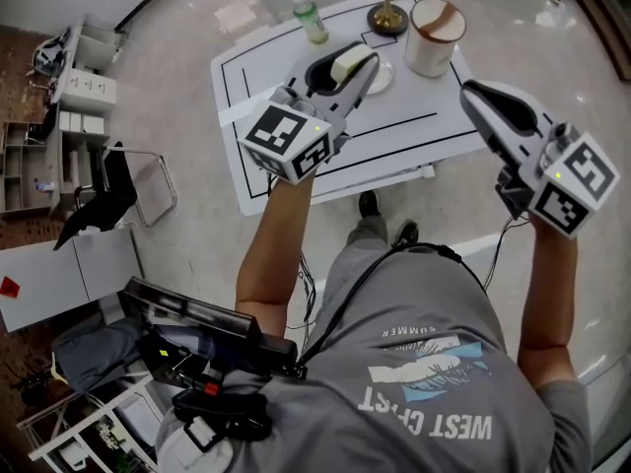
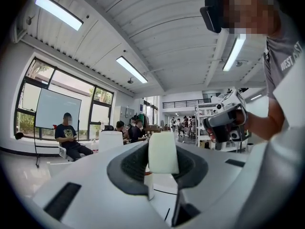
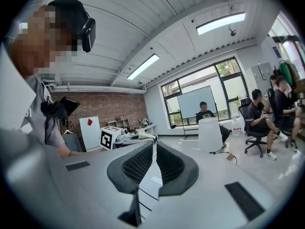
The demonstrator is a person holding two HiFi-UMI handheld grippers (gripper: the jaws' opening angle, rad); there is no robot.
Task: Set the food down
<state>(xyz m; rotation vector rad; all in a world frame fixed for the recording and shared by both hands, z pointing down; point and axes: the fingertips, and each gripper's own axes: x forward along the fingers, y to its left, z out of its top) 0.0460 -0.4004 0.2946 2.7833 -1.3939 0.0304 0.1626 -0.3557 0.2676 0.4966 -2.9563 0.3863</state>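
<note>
The food, a pale cream block with rounded corners, is clamped between the dark ribbed pads of the left gripper. It stands at the centre of the left gripper view with its long axis upright and its upper end rising above the pads. In the head view the food sits in the upper middle of the frame. There its long axis runs along the jaws, slanting from lower left to upper right, with the far end toward the upper right. It is held in the air over the white table, which is marked with black lines. Just beneath it, a white plate shows past the jaw tips; the visible part is bare. Above the plate, near the table's far edge, a small dark dish holds a brass-coloured object. To its right stands a white cylindrical tub with a brownish rim, and what is inside it cannot be made out. To the upper left of the food a clear bottle with a green cap stands upright, pale green in its lower part. The right gripper is at the right of the head view, beside the table's right edge. Its jaws are drawn nearly together with only a slim gap and nothing between them.
</note>
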